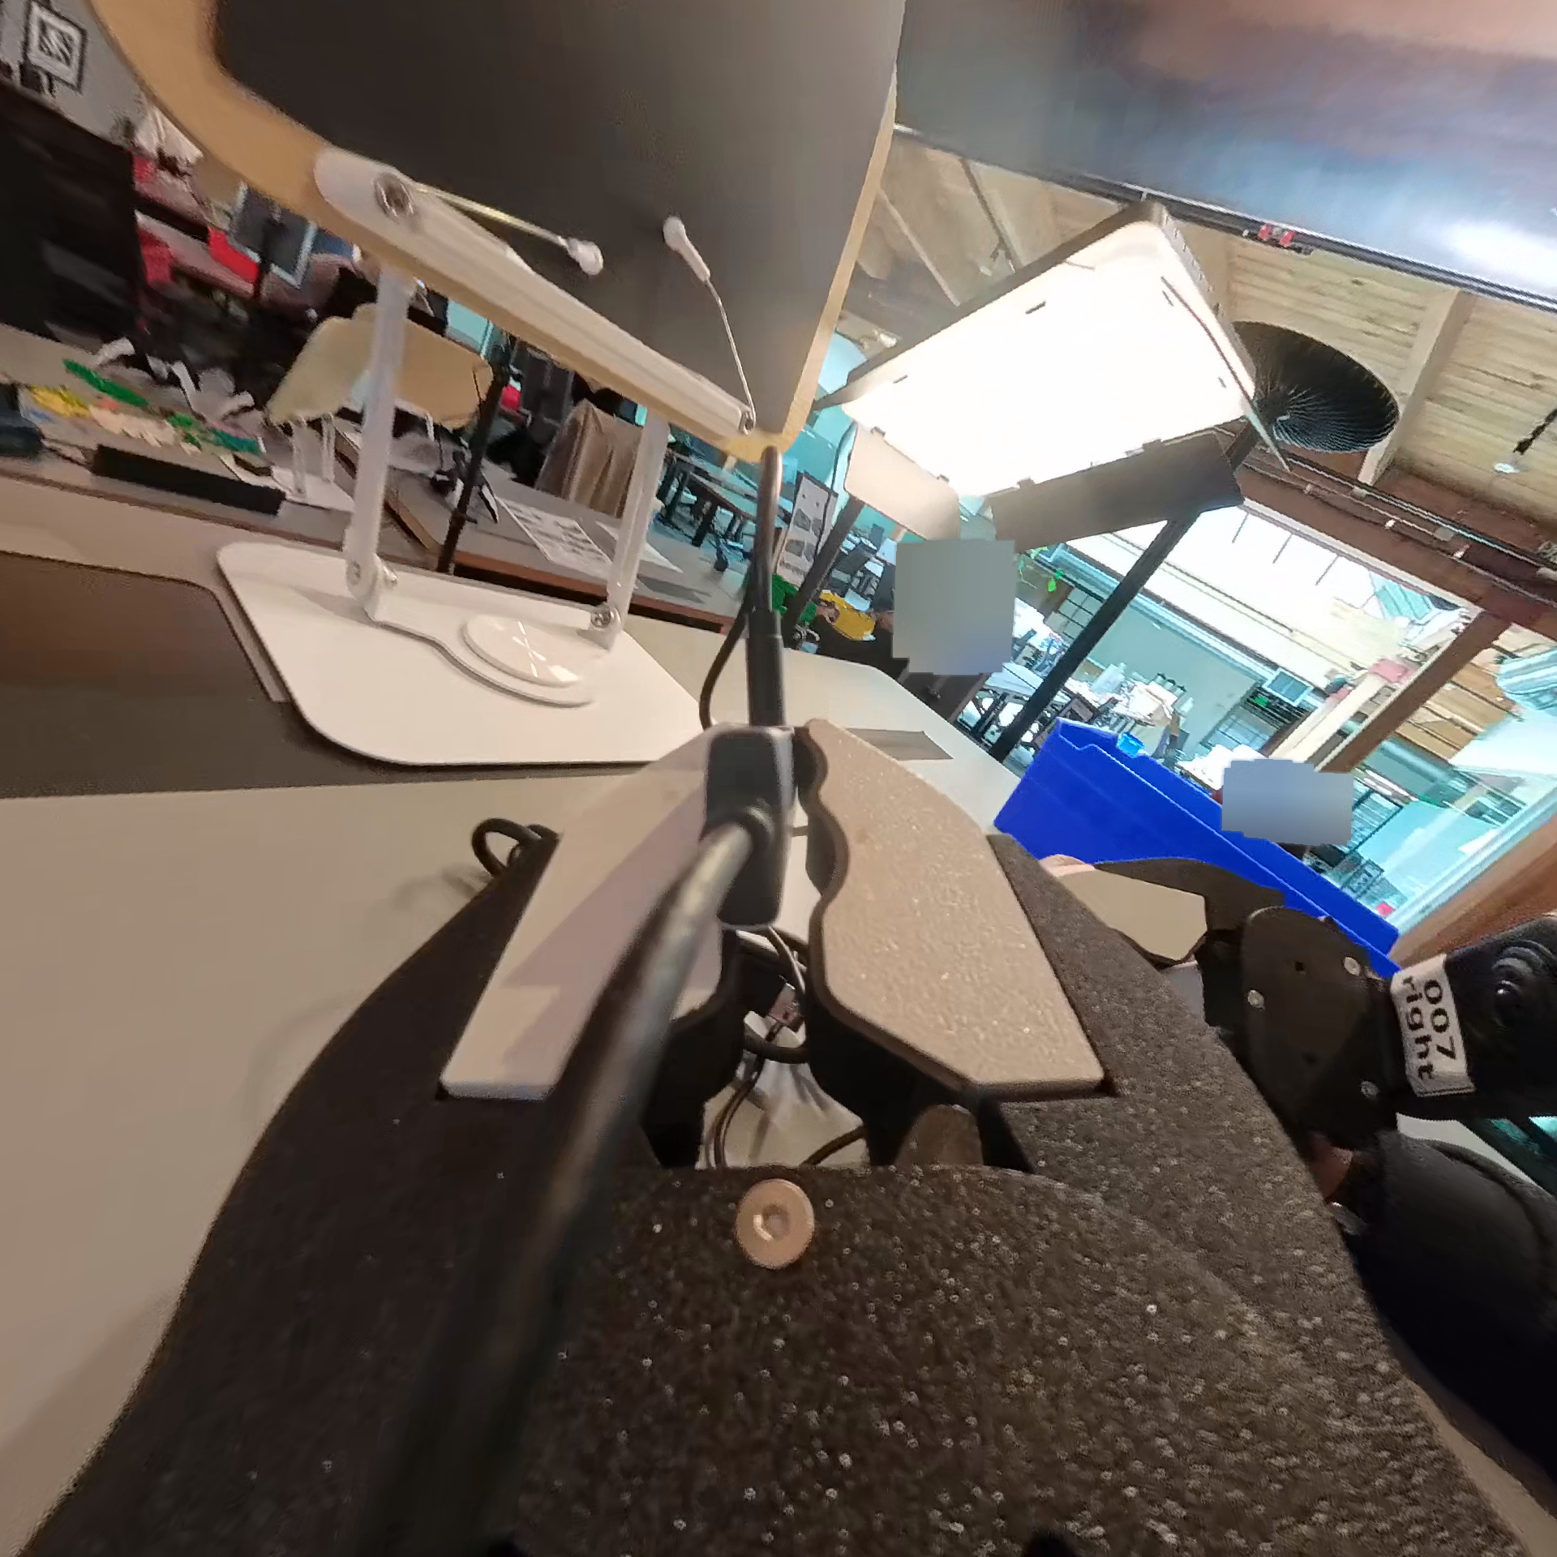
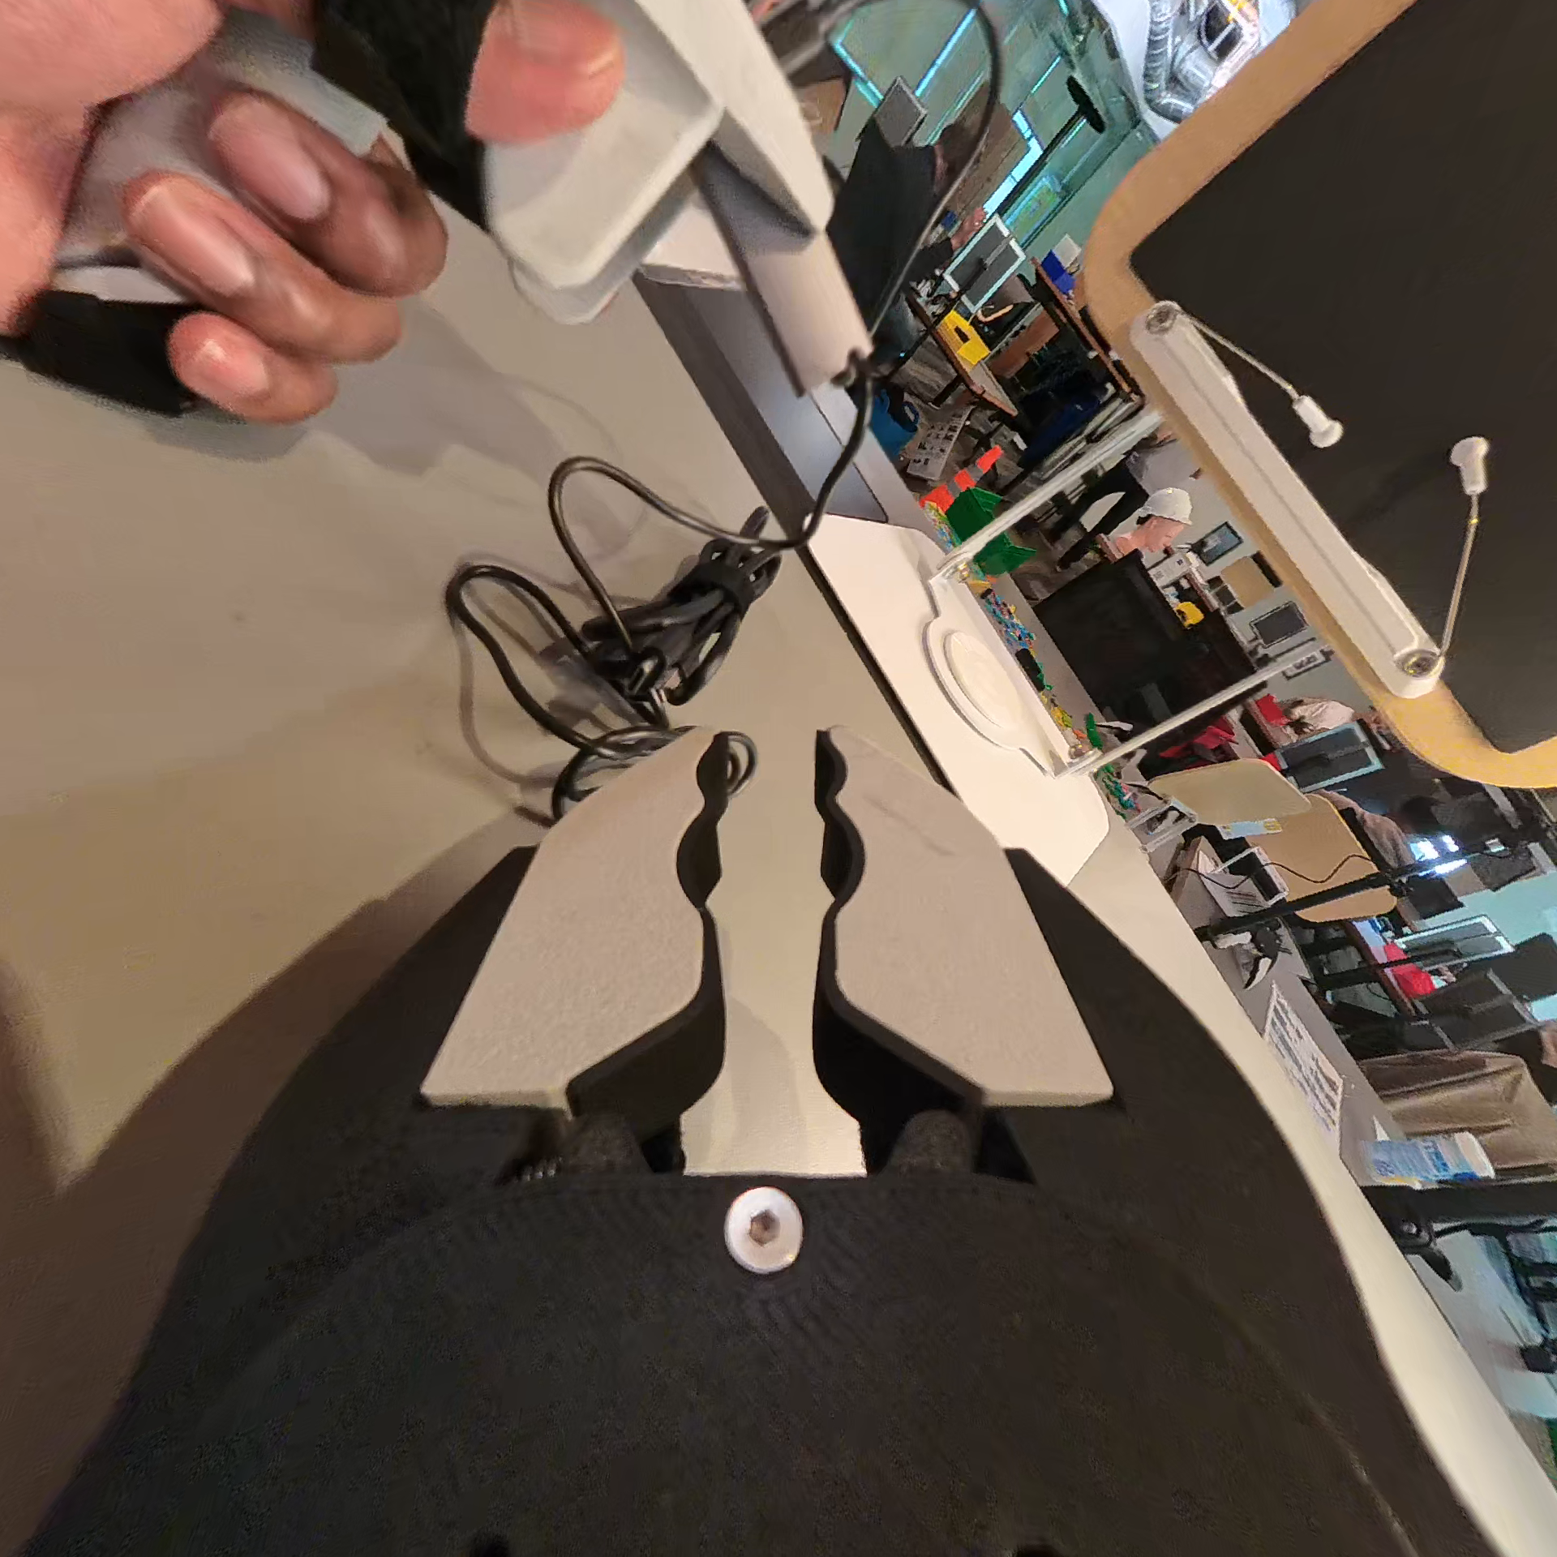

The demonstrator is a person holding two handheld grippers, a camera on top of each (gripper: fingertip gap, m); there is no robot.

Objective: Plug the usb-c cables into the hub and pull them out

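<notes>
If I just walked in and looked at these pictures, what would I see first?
First, the left gripper right in front, pinching a black cable plug, its cord running back toward the camera. Next, the messy bundle of black cables on the pale table, just past the open, empty right gripper. Above hangs a big dark board with a wooden edge on a white stand.

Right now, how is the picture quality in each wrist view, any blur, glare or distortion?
Left wrist view: the light panel is blown out white, the board overhead is motion-smeared, and straight edges bow from the wide lens. Right wrist view: the hand at top left is blurred and close, the cable bundle is fairly sharp, and the table edge curves.
</notes>
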